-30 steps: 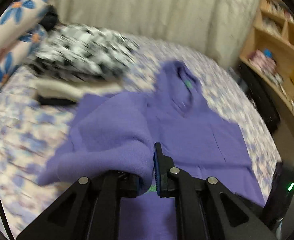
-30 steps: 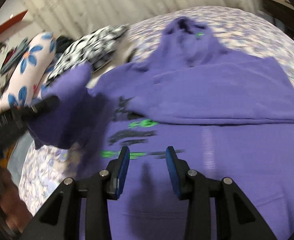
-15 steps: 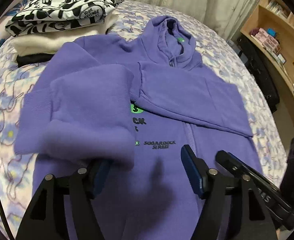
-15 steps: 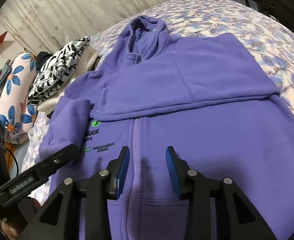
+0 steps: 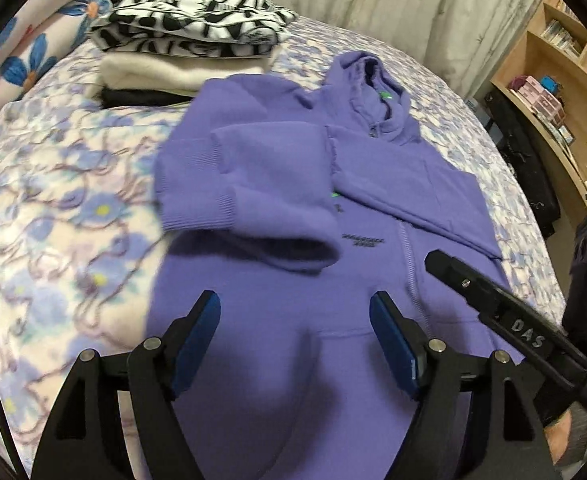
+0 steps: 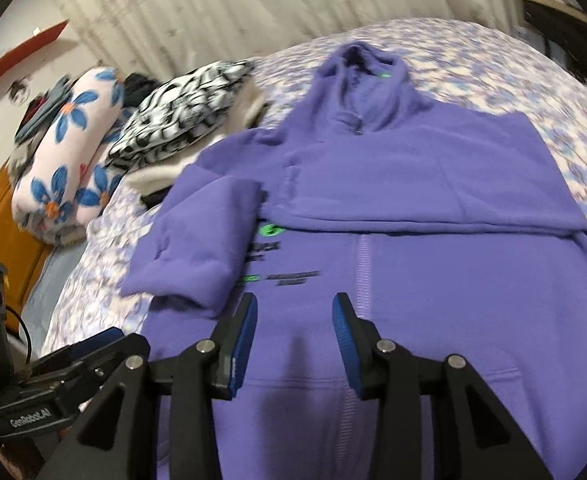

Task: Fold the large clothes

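Left gripper opening, empty: you just dropped sleeve across purple hoodie (sleeves done); right gripper opening, empty too.

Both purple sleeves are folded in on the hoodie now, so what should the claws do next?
Probably reach down and grab the bottom hem. The purple zip-up fleece hoodie lies flat on the flowery bedspread, both sleeves crossed over its chest. The left claw and right claw hover over its lower front, opening, nothing between them, ready to fold it up.
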`<state>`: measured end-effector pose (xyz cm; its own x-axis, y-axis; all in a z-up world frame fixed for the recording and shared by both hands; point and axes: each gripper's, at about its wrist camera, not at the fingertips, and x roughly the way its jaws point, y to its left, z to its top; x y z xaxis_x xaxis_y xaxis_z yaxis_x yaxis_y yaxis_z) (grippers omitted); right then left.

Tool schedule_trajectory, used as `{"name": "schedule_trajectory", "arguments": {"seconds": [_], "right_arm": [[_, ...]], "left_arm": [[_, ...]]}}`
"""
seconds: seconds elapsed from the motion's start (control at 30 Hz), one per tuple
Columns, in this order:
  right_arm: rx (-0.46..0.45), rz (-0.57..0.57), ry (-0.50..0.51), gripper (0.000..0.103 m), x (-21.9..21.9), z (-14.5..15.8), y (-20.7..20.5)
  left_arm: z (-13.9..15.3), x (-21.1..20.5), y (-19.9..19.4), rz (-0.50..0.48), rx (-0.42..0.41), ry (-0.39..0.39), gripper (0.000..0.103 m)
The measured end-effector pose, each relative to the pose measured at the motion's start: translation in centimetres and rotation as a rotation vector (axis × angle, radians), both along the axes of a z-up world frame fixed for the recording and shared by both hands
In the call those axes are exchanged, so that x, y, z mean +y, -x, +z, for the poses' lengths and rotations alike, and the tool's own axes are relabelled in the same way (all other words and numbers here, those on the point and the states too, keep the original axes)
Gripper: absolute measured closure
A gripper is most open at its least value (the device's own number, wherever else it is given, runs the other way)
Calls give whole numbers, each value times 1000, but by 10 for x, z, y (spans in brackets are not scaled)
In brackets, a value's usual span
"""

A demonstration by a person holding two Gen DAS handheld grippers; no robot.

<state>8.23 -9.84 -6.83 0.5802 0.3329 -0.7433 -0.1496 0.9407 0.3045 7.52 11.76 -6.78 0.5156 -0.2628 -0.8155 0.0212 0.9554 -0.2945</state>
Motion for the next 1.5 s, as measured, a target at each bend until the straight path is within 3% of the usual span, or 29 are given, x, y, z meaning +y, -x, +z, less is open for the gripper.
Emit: {"name": "schedule_trajectory", "arguments": {"seconds": [0.07,0.2,0.47,0.73,0.77,0.8,0.83,0.93,1.07,1.17,1.27,1.33,1.37,1.43,1.5], "right_arm": [[-26,50,23,50,17,4,1],[-64,145,105,49,52,7,-4],[-67,348,288,49,120,-9,-21],[-105,416,441,50,153,-24,-35],[-120,426,438,55,153,-20,-36],[-131,438,435,83,154,-16,-37],[-135,441,436,97,155,-13,-39],[-210,373,359,98,136,24,-47],[-341,144,183,98,69,86,-51],[-370,-41,119,97,13,100,-47],[-252,-238,130,93,-46,71,-46],[-100,-304,159,81,-73,38,-47],[-31,-321,156,69,-85,23,-47],[92,-350,113,68,-111,-9,-39],[135,-358,101,68,-123,-23,-30]], "left_arm": [[-1,9,5,23,-2,-30,27],[-5,23,12,63,-2,-74,27],[-17,52,17,109,14,-62,27],[-29,74,18,148,40,-44,27],[-30,75,18,151,42,-42,27],[-30,76,18,153,43,-41,27],[-30,76,18,154,42,-40,27],[-29,75,18,151,36,-37,27],[-26,67,19,130,29,-33,27],[-25,61,19,114,23,-34,27],[-26,55,18,97,28,-36,27],[-26,50,17,85,30,-41,27],[-25,49,16,81,31,-45,27],[-26,46,14,74,33,-53,27],[-27,43,11,69,40,-63,27]]}}
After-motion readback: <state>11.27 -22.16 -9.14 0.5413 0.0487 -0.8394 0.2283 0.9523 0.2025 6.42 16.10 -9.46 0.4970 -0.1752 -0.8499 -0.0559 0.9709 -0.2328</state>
